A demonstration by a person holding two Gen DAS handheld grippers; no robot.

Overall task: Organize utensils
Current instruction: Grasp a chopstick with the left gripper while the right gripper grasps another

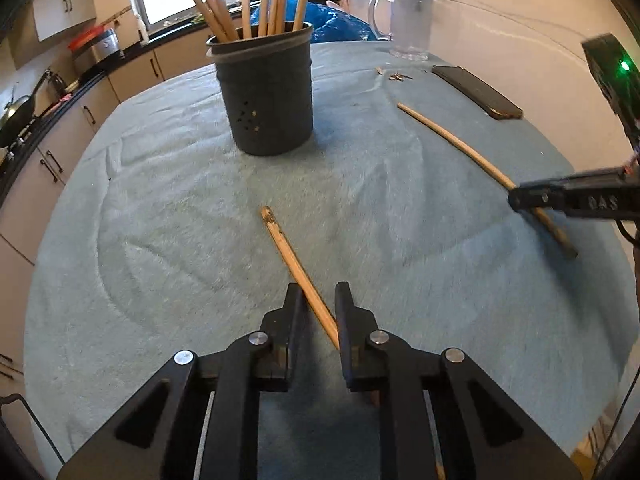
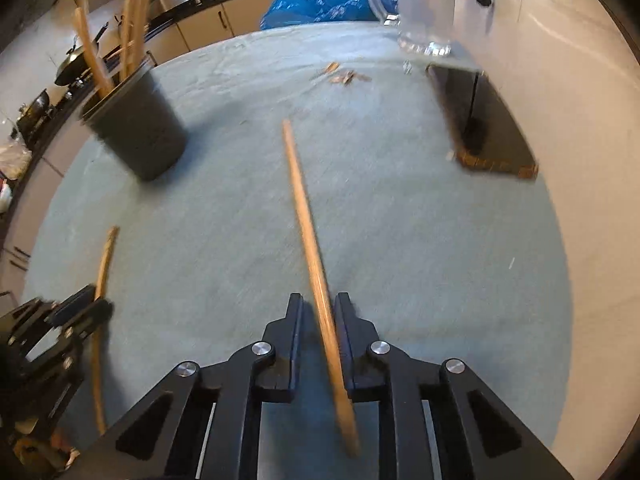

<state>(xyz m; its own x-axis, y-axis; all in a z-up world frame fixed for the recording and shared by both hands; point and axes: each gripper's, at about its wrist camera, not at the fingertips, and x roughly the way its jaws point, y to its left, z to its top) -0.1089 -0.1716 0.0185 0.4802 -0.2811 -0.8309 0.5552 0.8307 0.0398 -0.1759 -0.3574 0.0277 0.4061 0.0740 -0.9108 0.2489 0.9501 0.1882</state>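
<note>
A dark holder [image 1: 267, 96] with several wooden chopsticks stands on the grey-green cloth [image 1: 160, 240]; it also shows in the right wrist view [image 2: 138, 128]. My left gripper [image 1: 318, 300] is open around a loose chopstick [image 1: 292, 256] lying on the cloth, one jaw on each side. My right gripper [image 2: 318, 308] is open around a second chopstick [image 2: 308, 232], which passes between the jaws. From the left wrist view the right gripper [image 1: 520, 200] sits over that chopstick [image 1: 452, 140]. From the right wrist view the left gripper [image 2: 92, 308] straddles its chopstick [image 2: 105, 260].
A clear glass mug [image 1: 408, 24] stands at the far side, with a dark flat board [image 1: 476, 90] next to it and small wood scraps [image 1: 398, 76]. A blue bag [image 1: 340, 24] lies behind. Kitchen counters run along the left.
</note>
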